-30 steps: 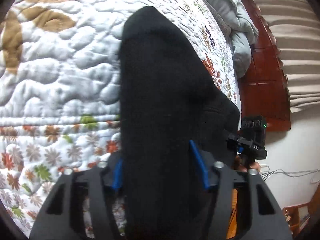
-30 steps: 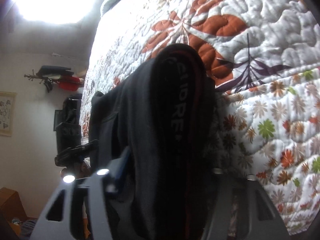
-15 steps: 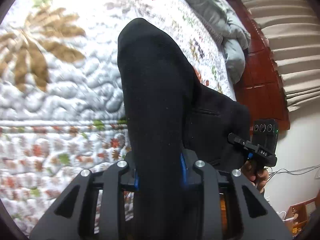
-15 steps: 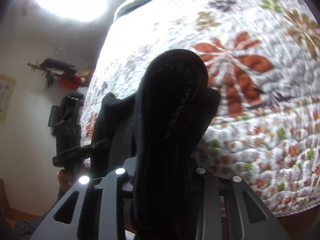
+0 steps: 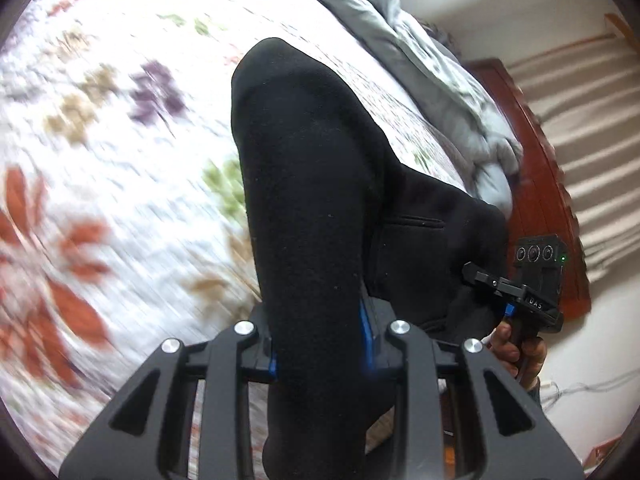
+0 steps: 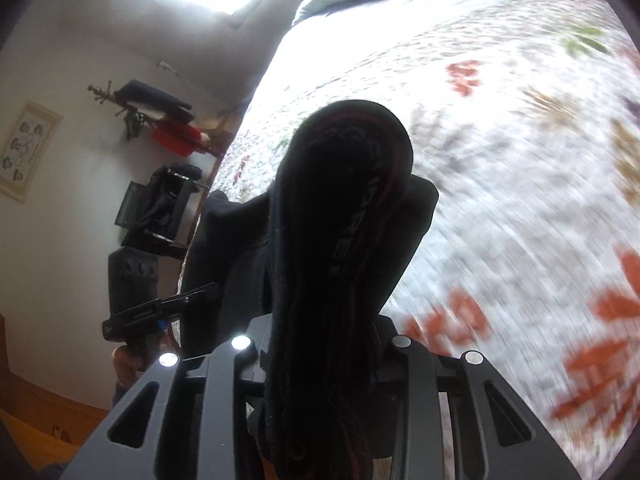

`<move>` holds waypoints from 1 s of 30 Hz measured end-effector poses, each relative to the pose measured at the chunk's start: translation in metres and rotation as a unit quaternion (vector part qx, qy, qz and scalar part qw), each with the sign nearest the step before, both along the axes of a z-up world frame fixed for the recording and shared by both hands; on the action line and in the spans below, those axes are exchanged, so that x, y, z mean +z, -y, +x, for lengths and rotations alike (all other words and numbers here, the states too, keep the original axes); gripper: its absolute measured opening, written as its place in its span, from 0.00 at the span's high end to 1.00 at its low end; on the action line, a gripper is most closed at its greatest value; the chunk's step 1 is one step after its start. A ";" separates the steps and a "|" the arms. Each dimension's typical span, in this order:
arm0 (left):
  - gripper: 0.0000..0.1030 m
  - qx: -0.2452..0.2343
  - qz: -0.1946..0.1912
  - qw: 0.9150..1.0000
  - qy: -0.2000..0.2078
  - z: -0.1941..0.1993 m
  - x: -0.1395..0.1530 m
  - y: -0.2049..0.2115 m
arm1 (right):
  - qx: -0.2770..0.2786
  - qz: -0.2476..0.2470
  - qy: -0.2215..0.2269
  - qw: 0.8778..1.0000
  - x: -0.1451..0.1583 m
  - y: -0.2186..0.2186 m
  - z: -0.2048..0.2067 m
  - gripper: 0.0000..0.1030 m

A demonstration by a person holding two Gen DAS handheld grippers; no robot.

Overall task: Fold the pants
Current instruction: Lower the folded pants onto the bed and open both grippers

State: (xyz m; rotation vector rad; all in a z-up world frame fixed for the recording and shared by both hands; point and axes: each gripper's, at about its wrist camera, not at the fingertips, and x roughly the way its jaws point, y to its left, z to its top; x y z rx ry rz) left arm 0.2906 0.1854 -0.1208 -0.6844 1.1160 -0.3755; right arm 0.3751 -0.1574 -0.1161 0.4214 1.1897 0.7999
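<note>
The black pants (image 5: 308, 200) hang bunched between the blue-padded fingers of my left gripper (image 5: 322, 340), which is shut on them above the floral quilt. A pocket seam shows on the cloth to the right. My right gripper (image 6: 320, 344) is shut on the pants' waistband (image 6: 352, 208), which bears lettering and a red stripe. Each gripper shows in the other's view: the right one (image 5: 528, 292) at right, the left one (image 6: 152, 312) at left, with cloth stretched between them. Both sets of fingertips are hidden by cloth.
The white floral quilt (image 5: 100, 140) covers the bed below. A grey duvet (image 5: 452, 92) lies bunched by the red-brown headboard (image 5: 548, 200). In the right wrist view a wall coat rack (image 6: 156, 116) and a black chair (image 6: 160, 208) stand beside the bed.
Both grippers have lifted and swung forward over the bed with the pants in them; the quilt is now motion-blurred and farther below. Both stay shut.
</note>
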 end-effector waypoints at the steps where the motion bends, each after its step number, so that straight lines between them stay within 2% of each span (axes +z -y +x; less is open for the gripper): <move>1: 0.73 0.005 0.003 1.000 -0.003 0.010 -0.001 -0.013 | 0.005 -0.001 -0.001 1.000 -0.002 -0.016 0.013 0.70; 5: 0.73 0.026 0.010 0.999 -0.025 0.052 -0.014 -0.065 | 0.017 -0.006 -0.014 1.000 -0.012 -0.075 0.056 0.70; 10: 0.73 0.047 0.003 0.997 -0.066 0.090 -0.048 -0.113 | 0.027 -0.017 -0.045 0.998 -0.053 -0.122 0.090 0.70; 13: 0.71 0.048 -0.004 0.995 -0.084 0.094 -0.072 -0.127 | 0.024 -0.017 -0.061 0.998 -0.075 -0.125 0.100 0.69; 17: 0.67 0.042 -0.017 0.996 -0.075 0.090 -0.082 -0.132 | 0.024 -0.002 -0.083 0.996 -0.095 -0.113 0.105 0.68; 19: 0.64 0.045 -0.018 0.996 -0.071 0.087 -0.085 -0.132 | 0.026 0.002 -0.091 0.996 -0.104 -0.106 0.105 0.60; 20: 0.61 0.048 -0.020 0.996 -0.069 0.083 -0.085 -0.131 | 0.024 -0.001 -0.093 0.995 -0.103 -0.106 0.106 0.56; 21: 0.57 0.053 -0.021 0.996 -0.066 0.079 -0.085 -0.131 | 0.017 -0.007 -0.091 0.996 -0.101 -0.102 0.105 0.44; 22: 0.53 0.065 -0.021 0.996 -0.061 0.075 -0.080 -0.135 | 0.008 -0.010 -0.086 0.996 -0.096 -0.096 0.104 0.42; 24: 0.49 0.091 0.003 0.995 -0.043 0.063 -0.068 -0.140 | -0.015 -0.026 -0.052 0.998 -0.077 -0.087 0.103 0.41; 26: 0.44 0.134 0.046 0.990 -0.003 0.051 -0.042 -0.150 | -0.032 -0.036 -0.016 0.999 -0.053 -0.077 0.104 0.42; 27: 0.39 0.149 0.052 0.987 0.018 0.046 -0.028 -0.155 | -0.041 -0.033 0.001 0.999 -0.040 -0.075 0.105 0.46; 30: 0.36 0.157 0.036 0.984 0.074 0.046 0.003 -0.159 | -0.049 -0.015 0.043 0.998 -0.008 -0.080 0.107 0.56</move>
